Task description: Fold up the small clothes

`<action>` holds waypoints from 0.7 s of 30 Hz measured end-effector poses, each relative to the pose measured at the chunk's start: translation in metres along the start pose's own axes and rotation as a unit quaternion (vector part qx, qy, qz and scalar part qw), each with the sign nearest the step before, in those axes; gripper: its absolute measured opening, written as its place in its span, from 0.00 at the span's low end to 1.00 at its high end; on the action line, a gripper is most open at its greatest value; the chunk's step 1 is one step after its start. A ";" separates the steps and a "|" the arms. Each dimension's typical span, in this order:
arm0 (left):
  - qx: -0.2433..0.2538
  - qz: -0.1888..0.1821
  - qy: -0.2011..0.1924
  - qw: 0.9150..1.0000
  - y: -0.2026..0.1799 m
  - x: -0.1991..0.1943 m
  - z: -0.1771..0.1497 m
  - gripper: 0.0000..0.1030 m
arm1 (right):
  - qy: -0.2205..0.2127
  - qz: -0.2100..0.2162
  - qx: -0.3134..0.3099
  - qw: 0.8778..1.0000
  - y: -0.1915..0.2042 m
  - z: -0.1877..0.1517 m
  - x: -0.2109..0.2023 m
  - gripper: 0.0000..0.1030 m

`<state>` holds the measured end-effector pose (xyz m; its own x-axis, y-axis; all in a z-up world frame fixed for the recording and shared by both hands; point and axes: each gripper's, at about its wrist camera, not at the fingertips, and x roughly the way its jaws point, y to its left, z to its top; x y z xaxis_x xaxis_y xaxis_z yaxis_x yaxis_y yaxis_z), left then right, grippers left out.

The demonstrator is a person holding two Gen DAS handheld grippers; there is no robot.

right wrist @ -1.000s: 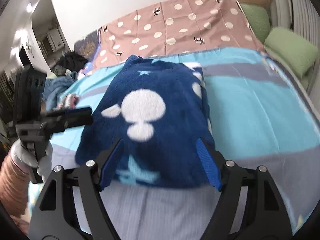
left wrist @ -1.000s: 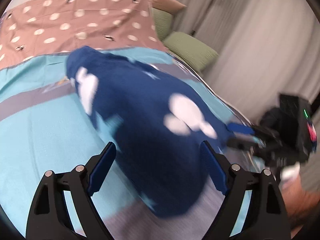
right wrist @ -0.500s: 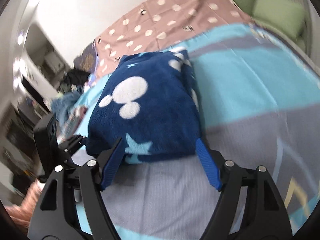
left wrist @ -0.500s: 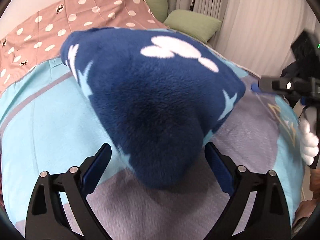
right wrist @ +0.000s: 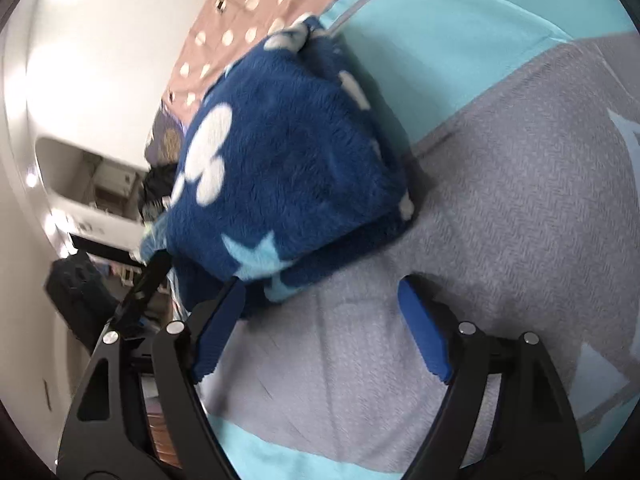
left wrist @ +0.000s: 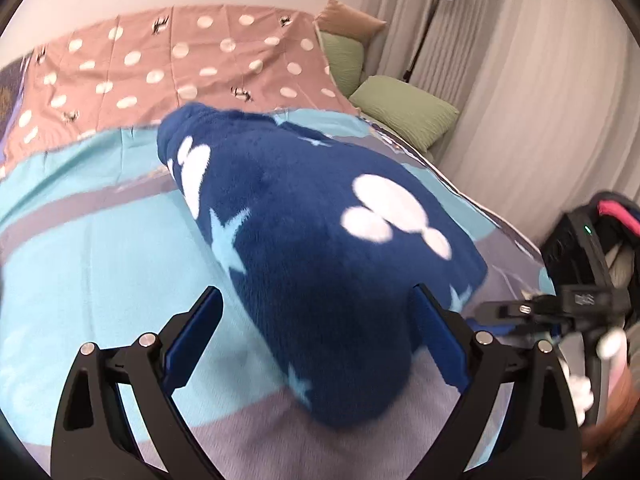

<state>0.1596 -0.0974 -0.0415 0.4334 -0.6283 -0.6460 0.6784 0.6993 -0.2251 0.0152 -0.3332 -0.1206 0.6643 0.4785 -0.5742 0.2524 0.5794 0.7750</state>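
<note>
A folded dark blue fleece garment (left wrist: 320,240) with white mouse-head shapes and pale blue stars lies as a thick bundle on the turquoise and grey bed sheet (left wrist: 88,248). My left gripper (left wrist: 316,300) is open, its jaws straddling the bundle's near end without pressing it. In the right wrist view the garment (right wrist: 288,168) sits up and to the left. My right gripper (right wrist: 320,286) is open, rolled to one side, and its jaws are opening. Only grey sheet (right wrist: 520,220) lies between them, with the left fingertip (right wrist: 228,304) at the garment's lower corner.
A brown polka-dot cover (left wrist: 180,56) spans the far end of the bed. Green pillows (left wrist: 404,108), a floor lamp (left wrist: 428,20) and curtains (left wrist: 540,100) line the right side. A dark bag (left wrist: 588,240) sits past the bed's right edge. Dark clutter (right wrist: 80,292) lies left.
The right gripper has dropped and rolled, so its view tilts, and its jaws have widened near the garment's corner. The left gripper's view has swung and its jaws stand slightly wider around the bundle.
</note>
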 end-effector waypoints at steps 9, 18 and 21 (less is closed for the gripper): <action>-0.048 -0.043 0.040 0.997 0.015 0.029 -0.015 0.99 | -0.049 0.025 0.082 0.995 -0.005 0.010 0.002 0.98; -0.068 -0.069 0.037 0.995 0.022 0.033 -0.019 0.99 | -0.092 -0.014 0.063 0.994 0.013 0.029 0.029 0.98; -0.113 -0.119 0.039 0.986 0.036 0.034 -0.014 0.99 | -0.095 -0.014 0.052 0.994 0.009 0.026 0.029 0.98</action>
<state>0.1906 -0.0885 -0.0819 0.2251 -0.7626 -0.6065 0.6017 0.5984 -0.5290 0.0547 -0.3315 -0.1236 0.7745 0.3235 -0.5436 0.3379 0.5149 0.7878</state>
